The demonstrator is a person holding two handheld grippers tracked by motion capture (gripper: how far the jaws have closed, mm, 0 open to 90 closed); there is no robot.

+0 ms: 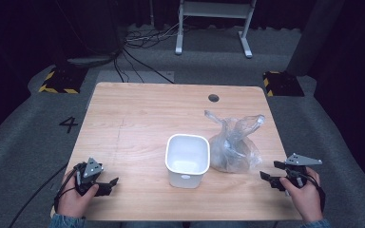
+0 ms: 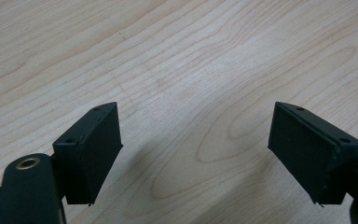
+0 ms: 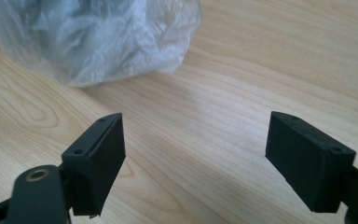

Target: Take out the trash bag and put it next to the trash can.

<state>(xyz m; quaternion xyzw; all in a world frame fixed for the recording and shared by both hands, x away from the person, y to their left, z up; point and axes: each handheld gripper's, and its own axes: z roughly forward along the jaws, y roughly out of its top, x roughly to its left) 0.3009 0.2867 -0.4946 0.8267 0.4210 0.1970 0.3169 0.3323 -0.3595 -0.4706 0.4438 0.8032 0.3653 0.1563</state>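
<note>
Parted tongs [image 2: 196, 154], bare wooden table [image 2: 177, 60]

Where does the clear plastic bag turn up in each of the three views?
High view: the clear plastic bag sits right of centre on the table, beside the white bin and ahead of the right gripper.
Left gripper view: not in it; wood lies between the open jaws.
Right gripper view: upper left, beyond the open jaws.
Shared landmark: the table's light wood grain.

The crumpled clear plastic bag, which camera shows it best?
The high view: the whole crumpled clear plastic bag sits beside the white plastic bin, knotted top visible. The right gripper view catches just its lower edge; the left gripper view shows wooden table.
</note>
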